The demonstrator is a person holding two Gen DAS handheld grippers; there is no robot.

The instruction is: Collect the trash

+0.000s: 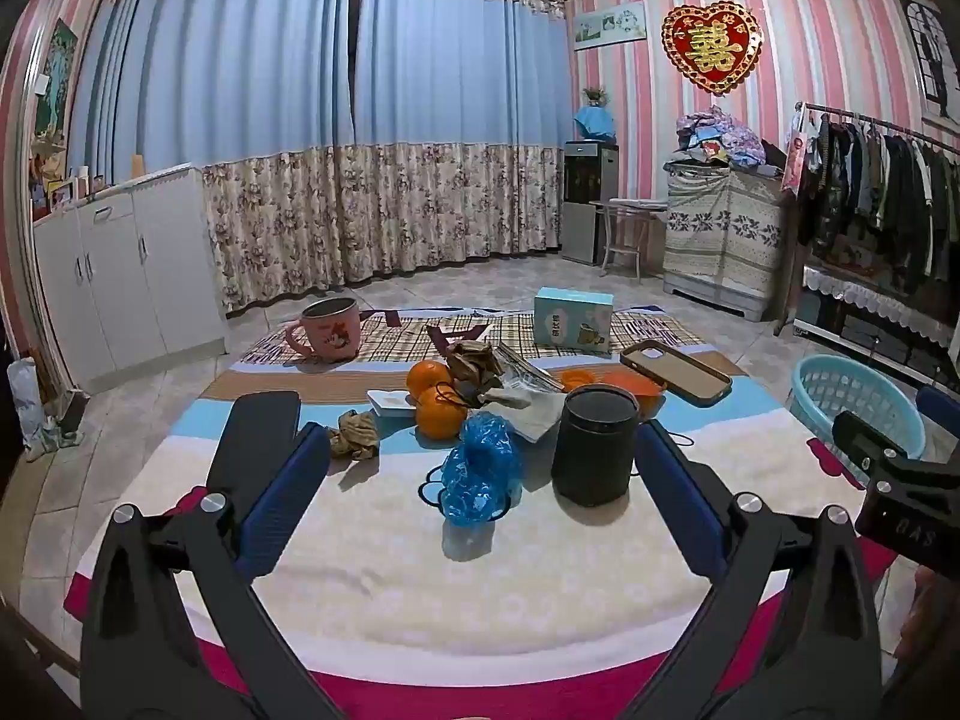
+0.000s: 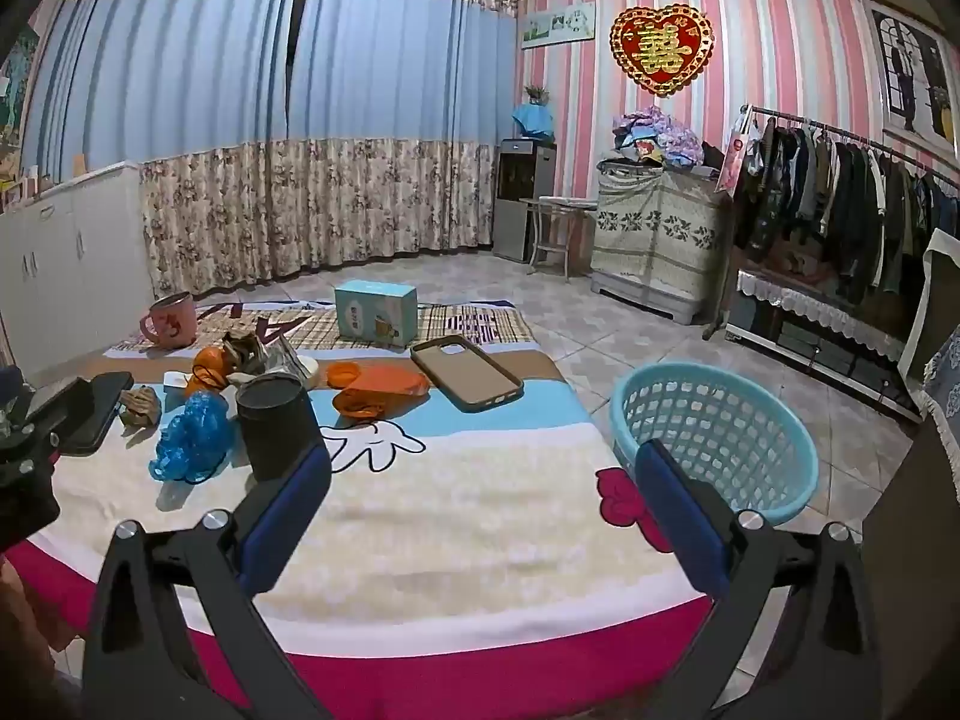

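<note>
Trash nearest: crumpled blue plastic bag (image 1: pixel 480 468) on the blanket-covered table (image 1: pixel 420 588), just beside the dark cylinder (image 1: pixel 594 444), in front of the oranges (image 1: pixel 435 399).
Handling: looks light, soft and slippery; likely to squash and slide, so pinch the bunched middle.
Other scrap: brown paper wad (image 1: pixel 355 433), probably light and springy.
Left gripper (image 1: pixel 480 480): jaws spread wide, holding nothing.
Right gripper (image 2: pixel 480 504): likewise wide and empty.
Destination, probably: turquoise basket (image 2: pixel 714 426) on the floor by the table.

Gold double-happiness character on red heart wall plaque (image 1: pixel 711 48), small print on blue box (image 1: pixel 573 320) unreadable
</note>
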